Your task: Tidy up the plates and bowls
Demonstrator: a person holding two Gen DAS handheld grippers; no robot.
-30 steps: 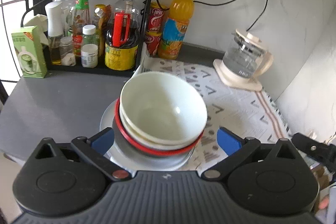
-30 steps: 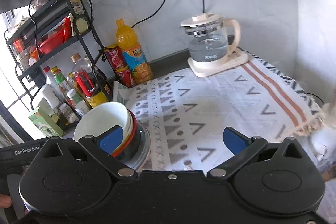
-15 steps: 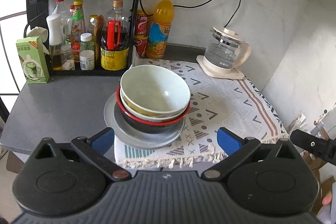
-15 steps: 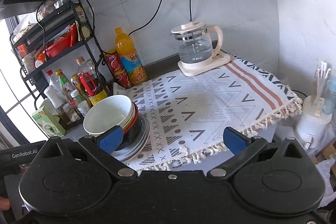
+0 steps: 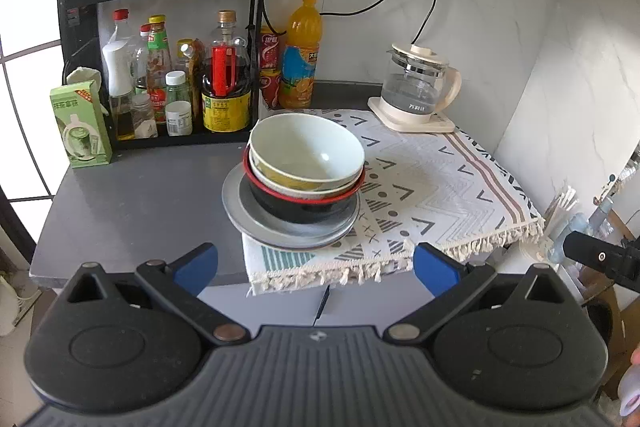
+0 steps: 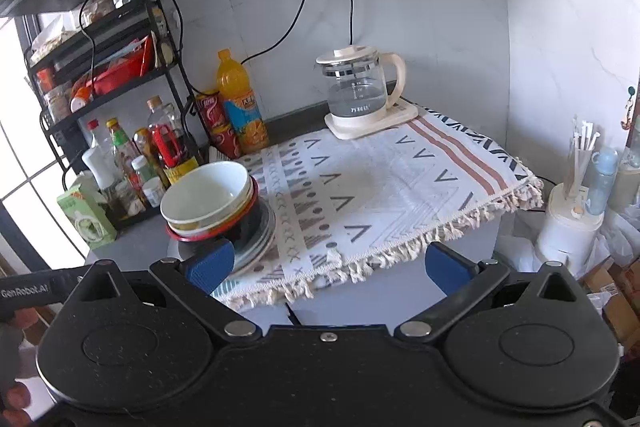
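A stack stands at the left edge of the patterned cloth [image 5: 432, 187]: a pale bowl [image 5: 308, 151] on top, nested bowls under it, a black bowl with a red rim [image 5: 304, 207], and grey plates [image 5: 248, 215] at the bottom. The stack also shows in the right wrist view [image 6: 208, 195]. My left gripper [image 5: 316, 267] is open and empty, held back from the counter in front of the stack. My right gripper [image 6: 328, 267] is open and empty, off the counter's front edge, to the right of the stack.
A black rack [image 5: 160, 67] of bottles stands behind the stack. An orange juice bottle [image 5: 302, 55] and red cans [image 5: 270, 67] are beside it. A glass kettle [image 5: 416, 91] sits at the back right. A green carton [image 5: 80, 123] stands at the left. A white container with straws [image 6: 572, 223] is at the right.
Both grippers have pulled back and away from the counter, so the stack looks smaller and farther. The stack has not moved. Both grippers stay open.
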